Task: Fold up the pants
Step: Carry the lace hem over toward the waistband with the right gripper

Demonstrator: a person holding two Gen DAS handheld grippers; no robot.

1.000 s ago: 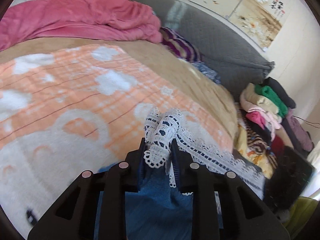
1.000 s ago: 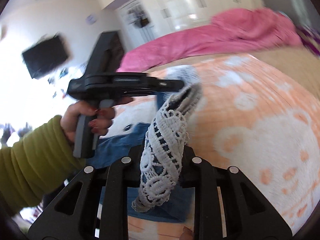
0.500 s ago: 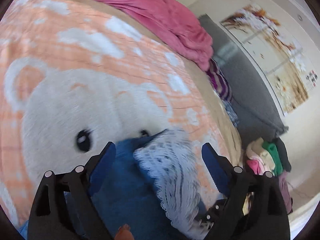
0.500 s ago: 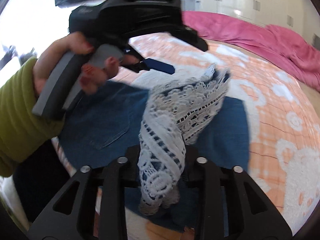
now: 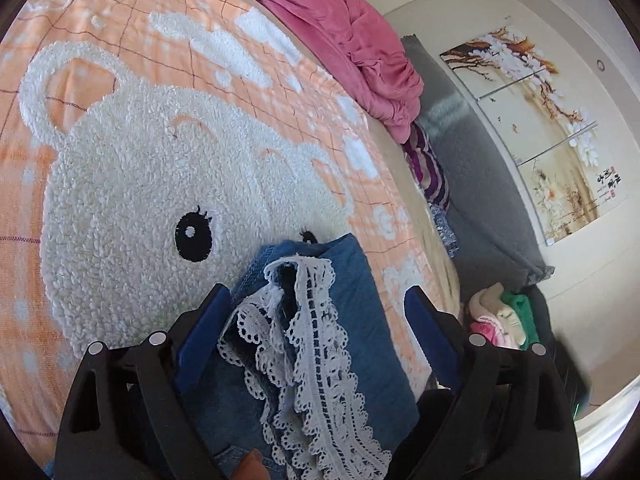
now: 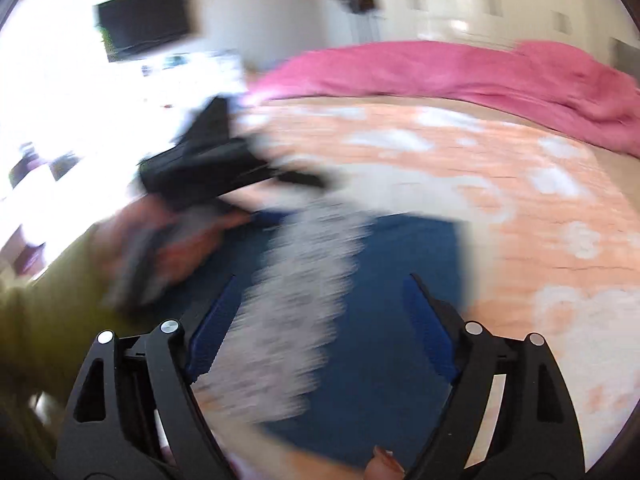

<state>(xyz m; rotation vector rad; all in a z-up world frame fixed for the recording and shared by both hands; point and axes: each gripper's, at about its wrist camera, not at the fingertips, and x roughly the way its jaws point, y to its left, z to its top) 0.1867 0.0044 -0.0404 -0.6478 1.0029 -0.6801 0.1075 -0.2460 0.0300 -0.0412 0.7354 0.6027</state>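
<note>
With both pairs of fingers spread wide, I am gripping nothing: the left gripper (image 5: 316, 336) stands open over the pants (image 5: 356, 320), and the right gripper (image 6: 320, 332) is open above the same denim, its blue pads clear of the cloth on either side. The pants lie on the blanket (image 5: 132, 184), over the lower part of the bear's face, one eye showing just beside the cloth and the other half covered by it. They lie there, I judge, because the blanket gives a broad, soft, flat bed for folding. The lace (image 5: 316, 364) of the hems lies on top of the denim in a loose, twisted heap, which suggests the legs are doubled over onto the body of the garment. It is not flat; one loop stands up. The right view is heavily blurred, so I cannot tell how neat the far edge is, only that lace and denim lie between the fingers and that the left gripper sits low at the cloth's far side. The quilt (image 5: 352, 40) is bunched well apart along the bed's far edge. Next I would smooth the lace before another fold.
</note>
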